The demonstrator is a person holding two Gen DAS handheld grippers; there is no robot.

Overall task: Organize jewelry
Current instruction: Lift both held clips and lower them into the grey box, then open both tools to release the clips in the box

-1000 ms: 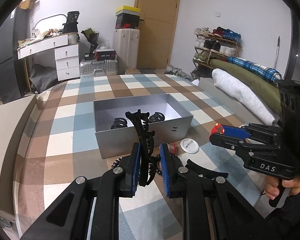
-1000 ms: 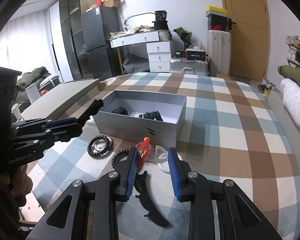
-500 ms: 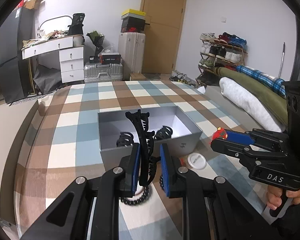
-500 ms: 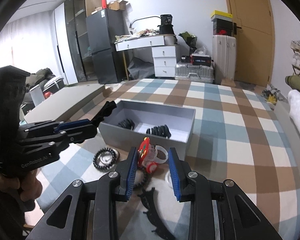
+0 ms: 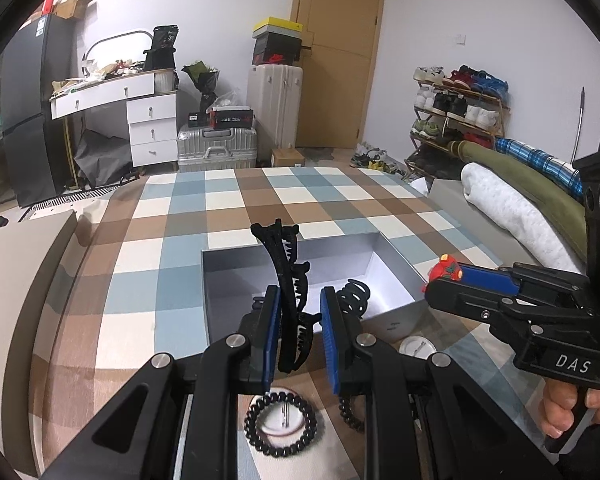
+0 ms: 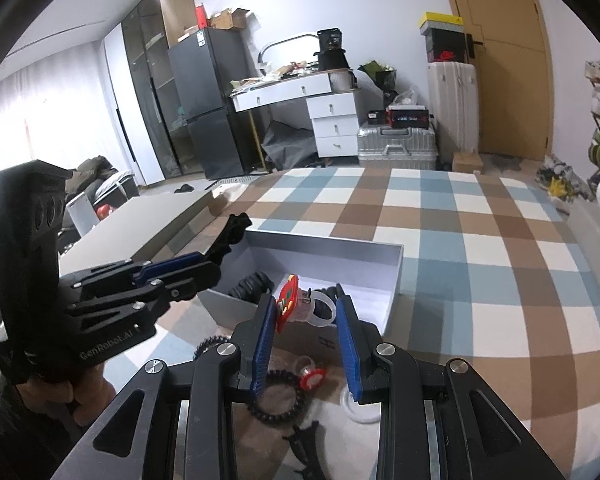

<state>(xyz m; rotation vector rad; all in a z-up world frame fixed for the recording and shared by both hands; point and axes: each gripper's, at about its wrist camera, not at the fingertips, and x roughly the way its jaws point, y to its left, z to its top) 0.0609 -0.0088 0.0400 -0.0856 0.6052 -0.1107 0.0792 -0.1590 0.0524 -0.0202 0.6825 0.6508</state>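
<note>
In our left wrist view, the left gripper (image 5: 299, 322) pinches the black hair claw (image 5: 288, 296), and over the last second we have carried it from in front of the grey box (image 5: 396, 316) to above its near wall, ready to drop. In our right wrist view, the right gripper (image 6: 306, 334) has likewise risen over the box edge, seemingly clamping the red toy ring (image 6: 296, 308); a beaded bracelet (image 6: 276, 394) waits on the bed.
</note>
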